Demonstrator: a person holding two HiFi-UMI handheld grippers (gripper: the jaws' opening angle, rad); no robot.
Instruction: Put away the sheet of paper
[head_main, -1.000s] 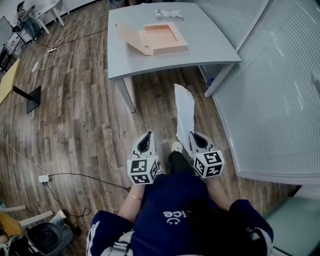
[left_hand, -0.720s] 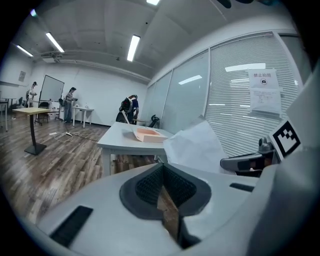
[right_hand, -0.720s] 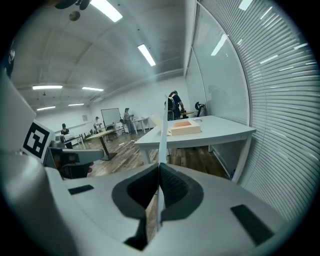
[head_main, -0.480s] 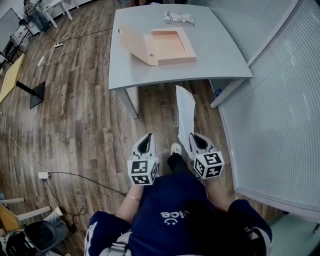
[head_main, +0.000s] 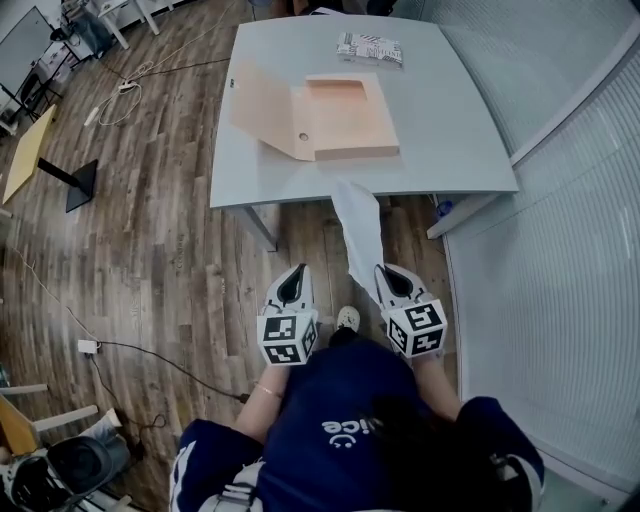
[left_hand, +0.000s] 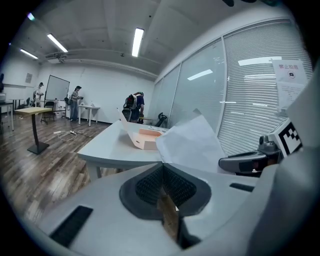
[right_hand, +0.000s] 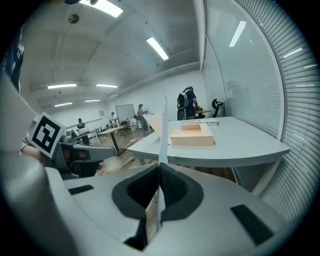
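Note:
A white sheet of paper (head_main: 360, 225) stands up from my right gripper (head_main: 381, 269), which is shut on its lower edge. The sheet's top reaches the front edge of the grey table (head_main: 440, 110). In the right gripper view the paper (right_hand: 163, 132) shows edge-on between the closed pads of the right gripper (right_hand: 159, 165). An open peach folder box (head_main: 340, 115) lies on the table, its lid flapped to the left. My left gripper (head_main: 296, 268) is level with the right one, shut and holding nothing; the left gripper view shows the paper (left_hand: 192, 142) to its right.
A patterned packet (head_main: 368, 47) lies at the table's far edge. A glass partition with blinds (head_main: 560, 250) runs along the right. On the wood floor to the left are a black stand base (head_main: 75, 185) and a cable with a power block (head_main: 88, 347).
The person has stepped closer to the table. Both grippers and the paper have come forward, and the sheet's top now overlaps the table's front edge.

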